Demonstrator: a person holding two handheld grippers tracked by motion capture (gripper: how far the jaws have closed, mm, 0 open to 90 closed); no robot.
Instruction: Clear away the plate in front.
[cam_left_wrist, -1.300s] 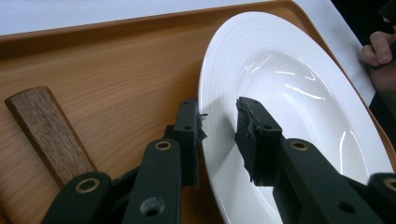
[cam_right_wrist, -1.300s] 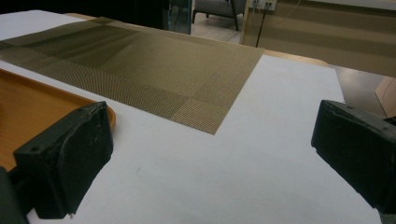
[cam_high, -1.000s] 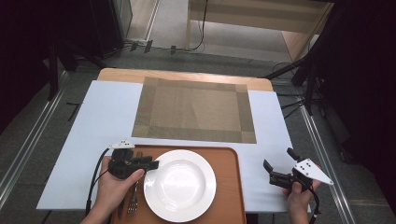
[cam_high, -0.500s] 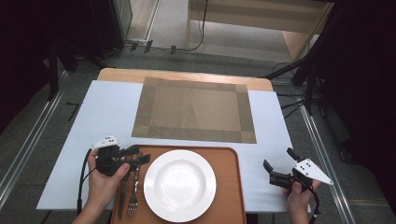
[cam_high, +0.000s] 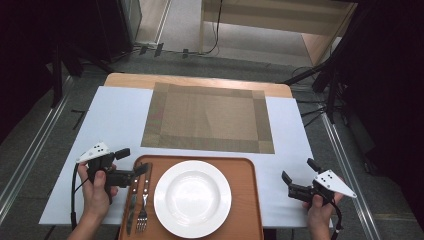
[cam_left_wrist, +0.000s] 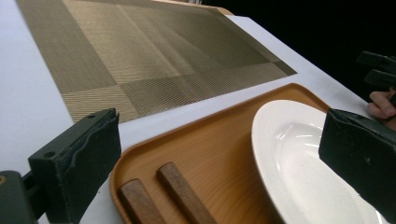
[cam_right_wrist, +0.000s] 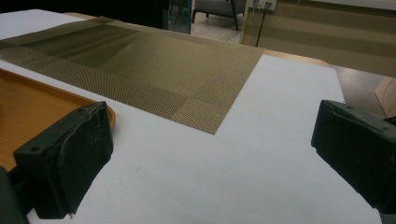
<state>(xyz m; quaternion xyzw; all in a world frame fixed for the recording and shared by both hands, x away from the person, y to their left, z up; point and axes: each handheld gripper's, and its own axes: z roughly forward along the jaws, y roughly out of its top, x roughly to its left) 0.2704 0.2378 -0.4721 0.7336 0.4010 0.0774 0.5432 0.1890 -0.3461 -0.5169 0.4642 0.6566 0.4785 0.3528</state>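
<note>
- Our left gripper (cam_high: 132, 162) hovers at the tray's (cam_high: 250, 200) 9 o'clock edge, its jaws just spread wide with nothing between them.
- The knife (cam_high: 133, 200) and fork (cam_high: 144, 199) lie side by side in the tray, at 9 o'clock of the white plate (cam_high: 192, 198).
- Our right gripper (cam_high: 298, 174) sits at the tray's 3 o'clock, its 2 jaws spread and empty.
- The woven placemat (cam_high: 209, 117) lies at the tray's 12 o'clock.

I see the knife (cam_high: 133, 207) and fork (cam_high: 143, 207) lying flat, side by side and parallel, on the left strip of the orange tray (cam_high: 247, 200). Brown wooden handles point toward the placemat, metal ends toward me, just beside the white plate (cam_high: 192, 198).
</note>
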